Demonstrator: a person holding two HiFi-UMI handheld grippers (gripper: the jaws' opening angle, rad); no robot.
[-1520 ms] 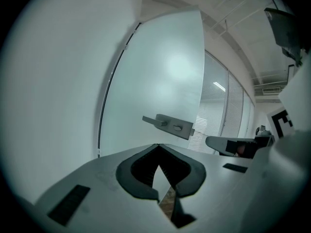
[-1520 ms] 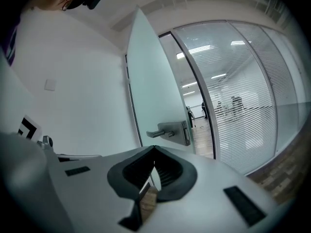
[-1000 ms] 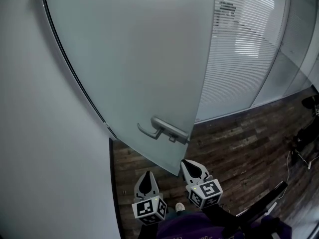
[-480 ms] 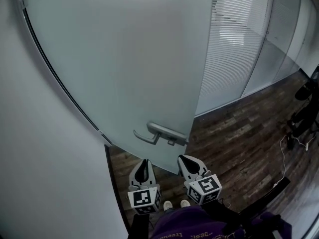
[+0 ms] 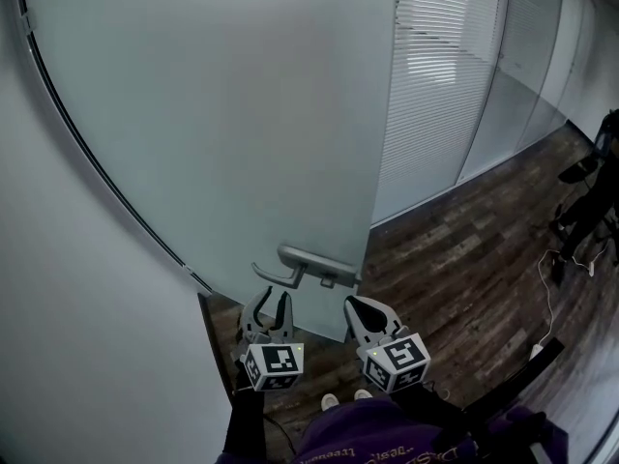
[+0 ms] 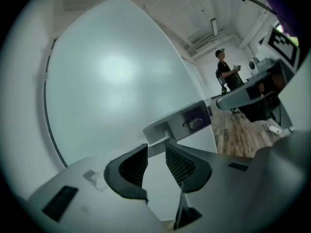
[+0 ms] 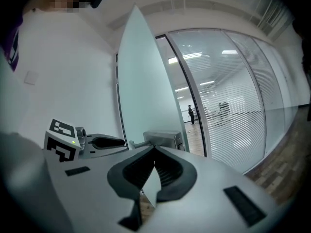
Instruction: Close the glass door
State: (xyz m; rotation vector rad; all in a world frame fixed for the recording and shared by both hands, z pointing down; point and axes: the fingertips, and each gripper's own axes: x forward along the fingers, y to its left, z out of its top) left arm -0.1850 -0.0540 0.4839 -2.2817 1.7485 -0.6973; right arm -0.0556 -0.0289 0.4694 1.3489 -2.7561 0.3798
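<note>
The frosted glass door (image 5: 242, 114) stands ajar, with its free edge toward the middle of the head view. Its metal lever handle (image 5: 302, 261) sits low on the door. My left gripper (image 5: 272, 307) is just below the lever's left end. Its jaws have just been opening and now stand open with nothing between them. In the left gripper view the handle (image 6: 176, 126) lies right beyond the left gripper (image 6: 156, 154). My right gripper (image 5: 358, 309) is shut and empty under the door's free edge. The right gripper (image 7: 154, 152) points at the door's edge (image 7: 141, 81) and handle plate (image 7: 164, 138).
A white wall (image 5: 77, 356) runs along the left, close to the door frame. Glass partitions with blinds (image 5: 435, 85) stand to the right above dark wood flooring (image 5: 464, 259). Dark furniture (image 5: 585, 201) and a cable (image 5: 551, 288) lie at far right. A person (image 6: 226, 74) stands far off.
My left gripper has moved up toward the handle's left end, rolled, and opened its jaws. The right gripper has barely moved. The door fills more of the head view.
</note>
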